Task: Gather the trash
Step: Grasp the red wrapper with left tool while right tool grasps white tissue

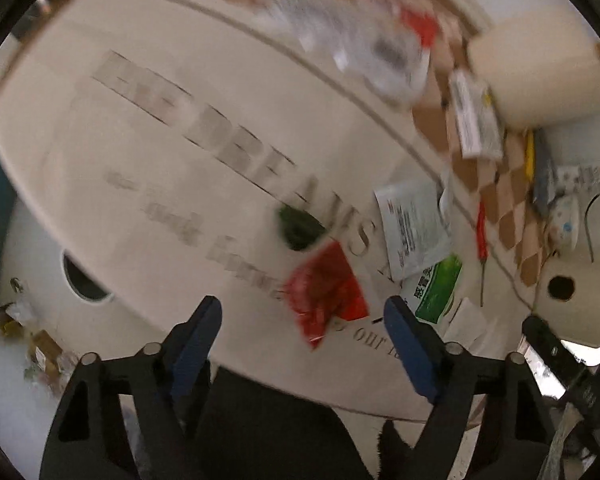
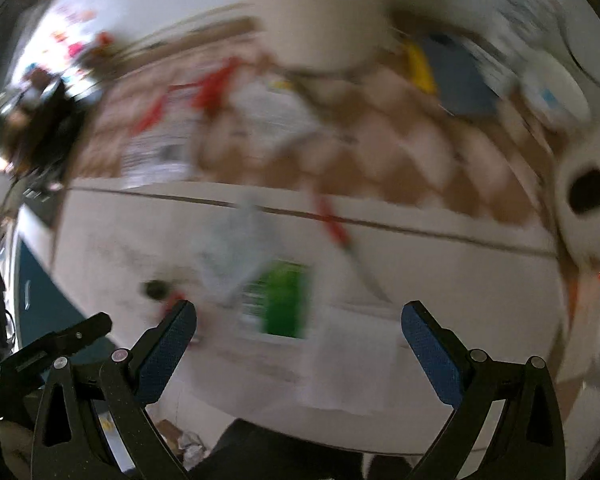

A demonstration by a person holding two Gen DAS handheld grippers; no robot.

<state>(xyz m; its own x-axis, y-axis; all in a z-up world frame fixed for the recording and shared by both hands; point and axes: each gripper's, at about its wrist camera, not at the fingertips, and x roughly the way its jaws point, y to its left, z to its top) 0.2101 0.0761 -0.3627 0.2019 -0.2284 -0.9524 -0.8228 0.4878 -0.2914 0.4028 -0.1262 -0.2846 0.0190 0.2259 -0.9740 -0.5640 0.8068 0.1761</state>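
Observation:
My left gripper (image 1: 302,314) is open and empty, hovering over a beige mat with lettering (image 1: 160,140). A red wrapper (image 1: 326,292) lies just ahead between its fingers. A dark green scrap (image 1: 298,228) lies beyond it. A white sachet (image 1: 412,228) and a green-and-white packet (image 1: 436,288) lie to the right. My right gripper (image 2: 300,316) is open and empty above the same mat. The green packet (image 2: 284,300) and the white sachet (image 2: 232,256) sit ahead of it, blurred. A white paper (image 2: 352,364) lies between its fingers.
A red pen (image 1: 482,232) lies at the mat's edge on a checkered cloth (image 1: 500,184). More wrappers (image 1: 364,40), a small box (image 1: 474,120) and a cream cylinder (image 1: 540,76) are farther back. A white bin (image 1: 40,272) with trash beside it is at left.

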